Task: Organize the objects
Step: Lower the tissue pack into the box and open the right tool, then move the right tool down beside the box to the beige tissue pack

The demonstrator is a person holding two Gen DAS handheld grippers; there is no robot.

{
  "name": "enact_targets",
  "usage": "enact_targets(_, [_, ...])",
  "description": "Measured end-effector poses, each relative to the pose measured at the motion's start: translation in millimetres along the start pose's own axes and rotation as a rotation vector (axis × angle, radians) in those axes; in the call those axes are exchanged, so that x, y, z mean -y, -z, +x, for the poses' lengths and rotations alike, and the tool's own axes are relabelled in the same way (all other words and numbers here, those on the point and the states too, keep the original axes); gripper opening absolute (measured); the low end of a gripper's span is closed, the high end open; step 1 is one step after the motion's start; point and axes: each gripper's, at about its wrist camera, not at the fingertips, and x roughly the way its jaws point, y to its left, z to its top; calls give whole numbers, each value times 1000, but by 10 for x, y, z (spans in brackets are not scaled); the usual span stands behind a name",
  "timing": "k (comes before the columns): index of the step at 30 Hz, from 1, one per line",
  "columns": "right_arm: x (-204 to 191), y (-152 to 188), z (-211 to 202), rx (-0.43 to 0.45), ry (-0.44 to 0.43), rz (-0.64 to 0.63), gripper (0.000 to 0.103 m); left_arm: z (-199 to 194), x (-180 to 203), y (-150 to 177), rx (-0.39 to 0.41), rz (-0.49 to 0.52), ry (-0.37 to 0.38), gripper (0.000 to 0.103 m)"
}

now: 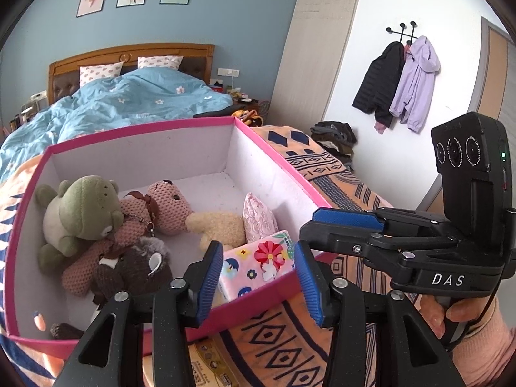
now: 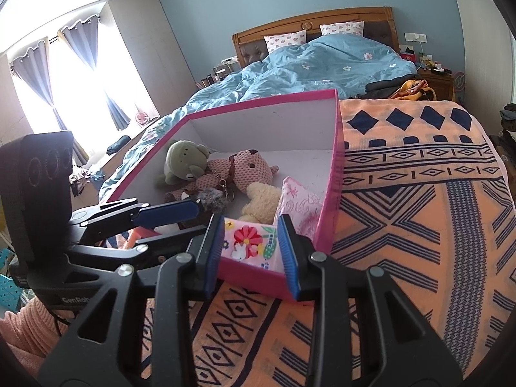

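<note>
Evidently, the step in hand was the placing of the floral tissue packet (image 1: 258, 266) into the pink box (image 1: 145, 133), which stood on the orange patterned blanket (image 1: 290, 332) at the foot of the bed. The packet lay in the near corner of the box, tilted against the near wall, just beside a small pink cushion (image 1: 259, 216). A green plush toy (image 1: 84, 206), a pink knitted bear (image 1: 167, 206), a cream plush (image 1: 219, 225) and a brown plush (image 1: 135, 264) filled the left half of the box.

Recommended procedure, as a judgement from this arrangement:
- The grippers should be lifted clear before being drawn back, since their tips stood close over the near wall and could drag the light box across the blanket.
- The packet should be checked for seating. It leaned rather than lay flat, and a nudge on its raised edge would probably settle it.
- The cushion should not be disturbed, as it stood on edge and looked likely to topple.

Jaw condition:
- The left gripper (image 1: 258, 248) was released. Its blue pads (image 1: 211, 277) stood apart above the near wall, with the packet visible beyond the gap but not pressed by either pad.
- The right gripper (image 2: 251, 224) was drawn down to its narrowest setting. Seen from the left wrist camera, its tips sat just beside the right-hand wall of the box and held nothing.
</note>
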Motion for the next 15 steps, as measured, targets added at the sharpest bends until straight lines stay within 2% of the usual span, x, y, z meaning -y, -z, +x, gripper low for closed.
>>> enact_targets(2, [-6, 29, -56, 10, -14, 5, 37, -86, 17, 39, 18, 13, -21, 59])
enact_targets(4, [-17, 52, -105, 20, -29, 9, 40, -191, 25, 88, 41, 27, -41, 62])
enact_targets(10, [-141, 189, -291, 49, -94, -7, 44, -544, -21, 296, 97, 42, -90, 66])
enact_targets(15, [-297, 377, -296, 19, -147, -34, 49, -691, -123, 537, 77, 36, -126, 67])
